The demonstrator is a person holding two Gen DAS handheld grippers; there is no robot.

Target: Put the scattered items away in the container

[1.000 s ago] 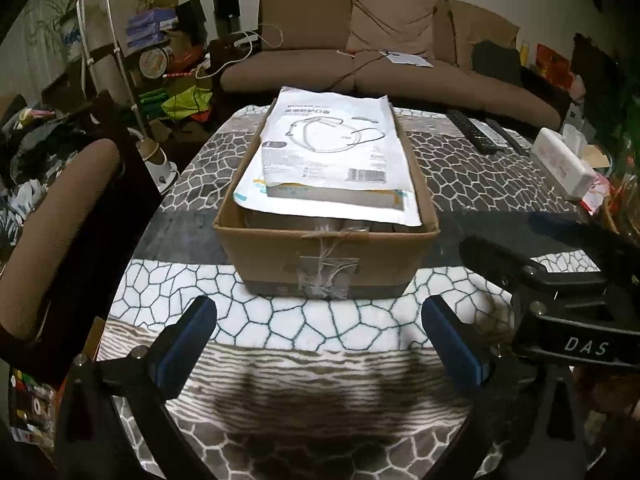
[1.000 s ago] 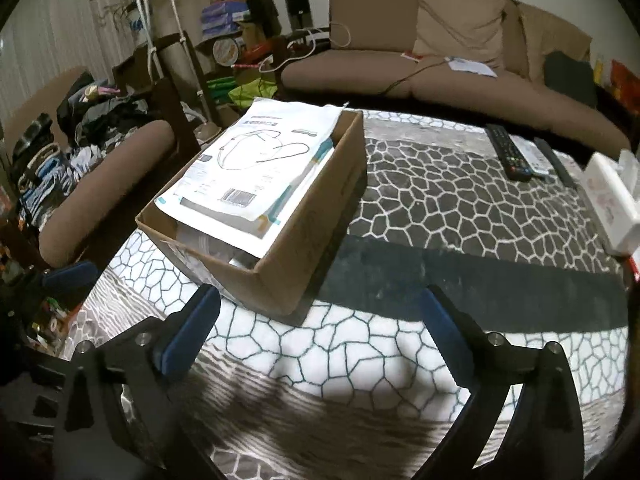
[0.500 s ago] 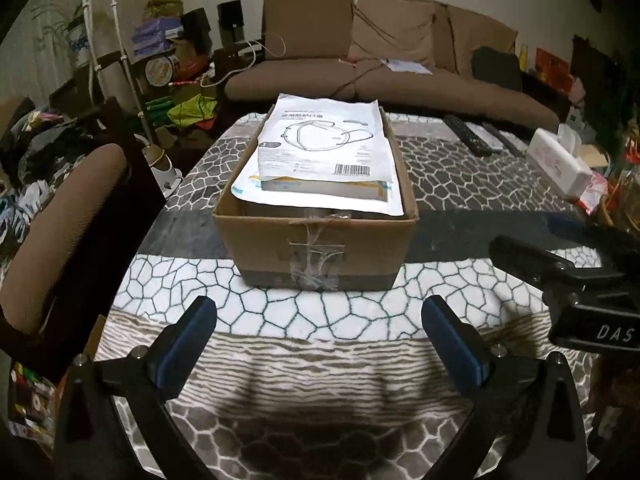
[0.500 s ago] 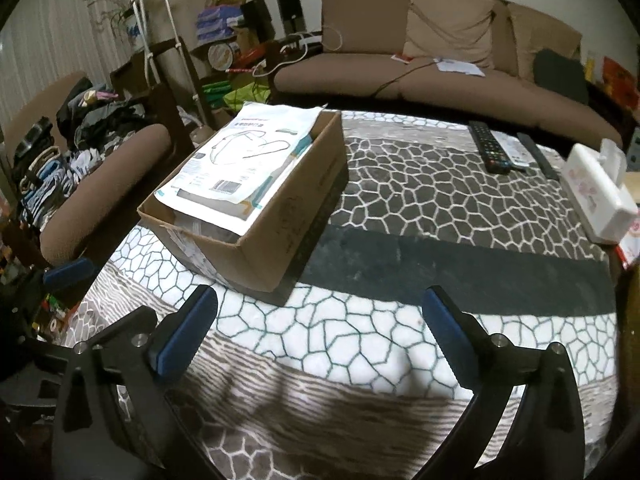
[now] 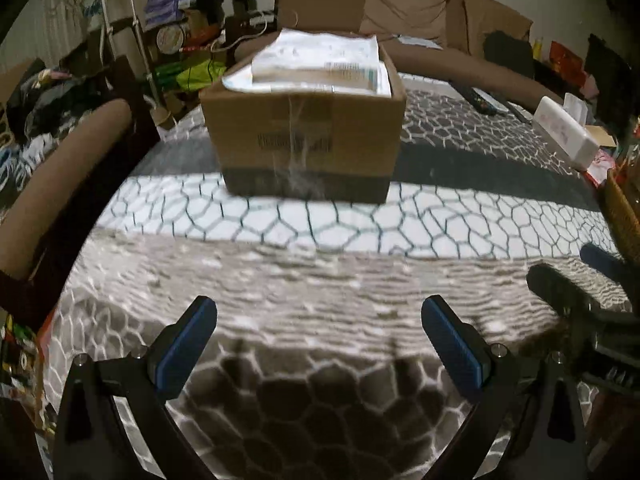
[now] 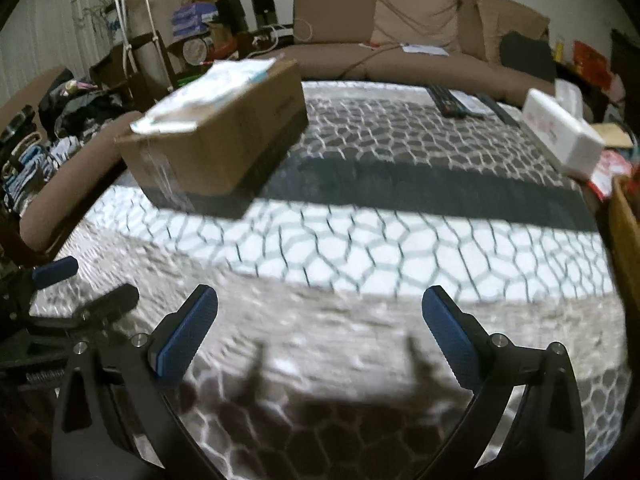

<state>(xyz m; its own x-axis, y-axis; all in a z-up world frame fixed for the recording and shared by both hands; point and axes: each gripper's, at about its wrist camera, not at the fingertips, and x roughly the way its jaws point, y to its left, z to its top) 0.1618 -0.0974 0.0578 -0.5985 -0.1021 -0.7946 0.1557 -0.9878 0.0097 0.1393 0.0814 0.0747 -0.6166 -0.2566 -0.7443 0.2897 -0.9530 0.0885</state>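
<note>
A brown cardboard box (image 5: 304,136) stands on the patterned table, ahead of me in the left wrist view and at the upper left as box (image 6: 216,140) in the right wrist view. White flat packets (image 5: 316,64) lie stacked on top of its contents, packets (image 6: 208,92) showing above the rim. My left gripper (image 5: 319,344) hangs open low over the near part of the table, nothing between its blue pads. My right gripper (image 6: 320,340) is open too and empty, to the right of the box. Each gripper shows at the edge of the other's view.
The table carries a honeycomb-patterned cloth (image 6: 400,240). Remote controls (image 6: 452,102) and a white tissue box (image 6: 564,136) lie at the far right. A brown chair back (image 5: 60,184) stands at the left edge, a wicker basket (image 5: 624,216) at the right, a sofa (image 5: 400,12) behind.
Both grippers have dropped lower and drawn back toward the near table edge, so the box is seen from the side instead of from above. Both stay open and empty.
</note>
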